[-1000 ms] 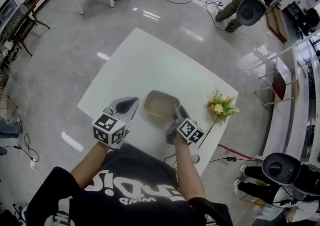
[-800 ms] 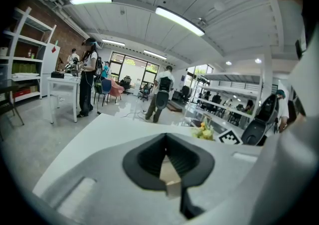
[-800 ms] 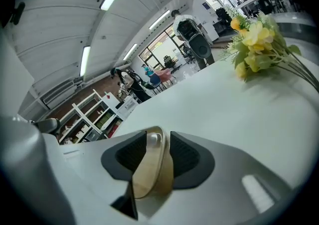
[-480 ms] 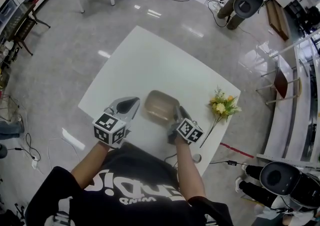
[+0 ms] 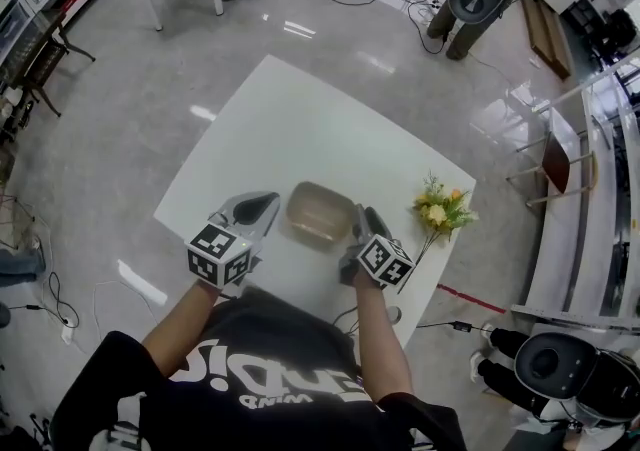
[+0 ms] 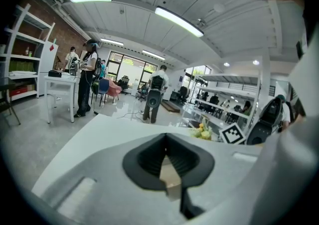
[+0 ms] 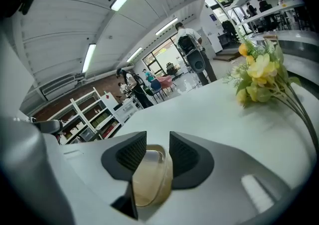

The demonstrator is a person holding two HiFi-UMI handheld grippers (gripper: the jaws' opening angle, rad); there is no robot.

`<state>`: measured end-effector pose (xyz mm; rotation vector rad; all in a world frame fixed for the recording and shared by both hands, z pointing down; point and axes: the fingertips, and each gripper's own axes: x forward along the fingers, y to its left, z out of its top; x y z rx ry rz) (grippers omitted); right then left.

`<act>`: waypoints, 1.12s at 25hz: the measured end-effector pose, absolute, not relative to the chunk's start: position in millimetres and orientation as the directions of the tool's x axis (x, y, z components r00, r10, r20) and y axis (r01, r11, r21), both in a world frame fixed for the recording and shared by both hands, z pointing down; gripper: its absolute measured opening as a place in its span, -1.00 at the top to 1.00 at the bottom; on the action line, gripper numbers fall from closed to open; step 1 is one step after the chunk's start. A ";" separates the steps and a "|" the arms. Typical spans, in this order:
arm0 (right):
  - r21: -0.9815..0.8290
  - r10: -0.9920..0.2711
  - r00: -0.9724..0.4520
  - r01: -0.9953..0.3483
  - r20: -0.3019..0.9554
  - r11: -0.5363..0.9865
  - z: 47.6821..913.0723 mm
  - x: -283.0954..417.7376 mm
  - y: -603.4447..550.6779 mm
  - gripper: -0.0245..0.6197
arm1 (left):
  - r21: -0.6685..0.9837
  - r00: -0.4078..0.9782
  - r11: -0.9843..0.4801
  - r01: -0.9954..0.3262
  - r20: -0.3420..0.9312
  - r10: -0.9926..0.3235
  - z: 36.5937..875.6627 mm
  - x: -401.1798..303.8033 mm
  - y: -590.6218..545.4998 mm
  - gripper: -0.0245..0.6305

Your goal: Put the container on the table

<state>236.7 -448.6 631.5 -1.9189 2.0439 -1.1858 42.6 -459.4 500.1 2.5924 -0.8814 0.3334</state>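
The right gripper (image 7: pixel 156 138) is just opening its jaws around the container (image 5: pixel 320 214) on the tabletop (image 5: pixel 262 129) and should be backing straight out; the left gripper (image 6: pixel 166 138) is idling, jaws together.

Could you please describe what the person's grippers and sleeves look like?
Both the left gripper and right gripper have pale grey, tapered plastic shells with black ribbed pads, each carrying a white cube printed with black square markers. The person wears a black short-sleeved T-shirt with white lettering.
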 end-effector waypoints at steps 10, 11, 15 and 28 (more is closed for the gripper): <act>-0.501 -0.922 -0.209 -0.865 0.325 0.019 564.0 225.6 -440.9 0.49 | 0.267 0.789 -0.747 -0.609 0.305 -0.533 486.2 41.7 -458.1 0.92; -0.487 -0.924 -0.208 -0.873 0.322 0.028 558.9 224.7 -438.4 0.49 | 0.266 0.791 -0.749 -0.606 0.301 -0.533 484.4 41.5 -457.7 0.92; -0.435 -0.931 -0.203 -0.899 0.303 0.054 539.7 222.0 -423.7 0.49 | 0.263 0.798 -0.757 -0.598 0.285 -0.532 477.0 42.0 -453.2 0.92; -0.351 -0.955 -0.174 -0.933 0.242 0.081 486.4 188.4 -346.3 0.50 | 0.248 0.822 -0.787 -0.564 0.256 -0.508 457.9 24.8 -409.2 0.92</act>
